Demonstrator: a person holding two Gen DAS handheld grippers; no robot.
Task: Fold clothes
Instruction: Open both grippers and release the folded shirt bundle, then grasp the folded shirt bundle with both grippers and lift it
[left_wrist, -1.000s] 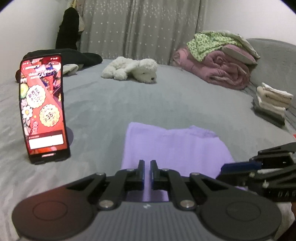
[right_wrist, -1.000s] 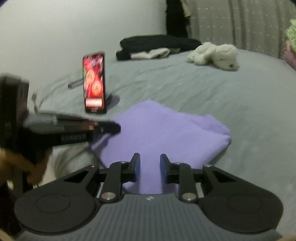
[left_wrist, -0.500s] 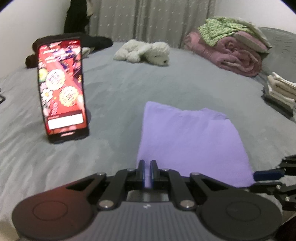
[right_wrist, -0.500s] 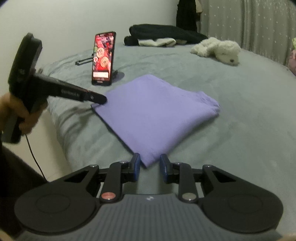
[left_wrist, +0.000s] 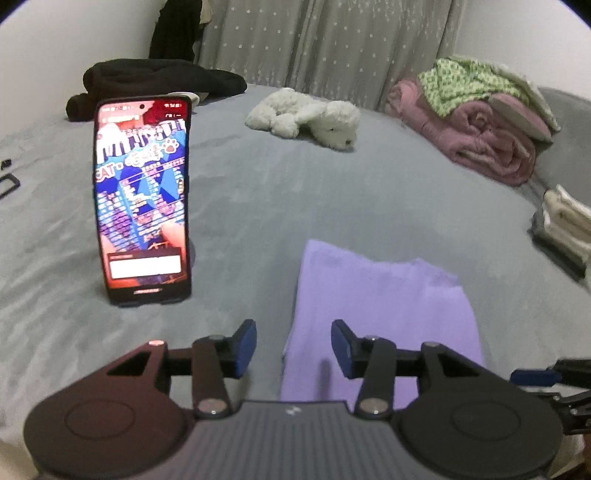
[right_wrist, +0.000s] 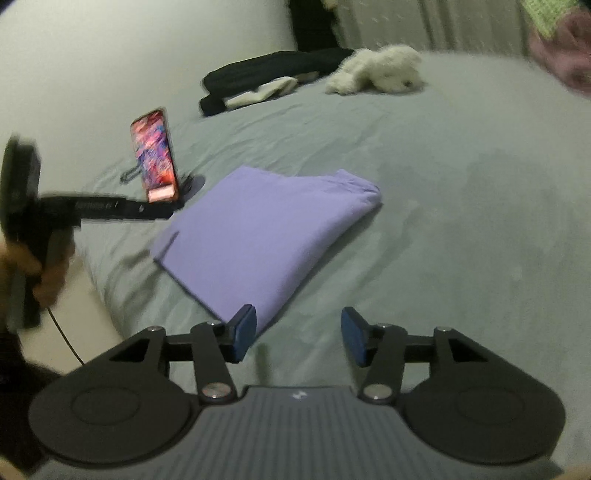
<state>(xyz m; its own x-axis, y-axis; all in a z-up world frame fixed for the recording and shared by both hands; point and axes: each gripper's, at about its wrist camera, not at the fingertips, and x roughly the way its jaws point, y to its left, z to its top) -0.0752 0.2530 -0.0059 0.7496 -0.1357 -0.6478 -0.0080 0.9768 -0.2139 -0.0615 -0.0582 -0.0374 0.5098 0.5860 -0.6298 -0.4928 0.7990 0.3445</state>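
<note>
Purple garment (left_wrist: 380, 314): folded flat on grey bed (left_wrist: 332, 199), ahead of both jaws.
Left gripper (left_wrist: 293, 345): jaws just opened, garment edge below, unpressed.
Right gripper (right_wrist: 298, 339): jaws just opened, empty.

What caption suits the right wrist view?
Open right gripper beside a folded purple garment on a grey bed, propped phone behind.

Dim, soft, blurred, fisheye-warped edges
</note>
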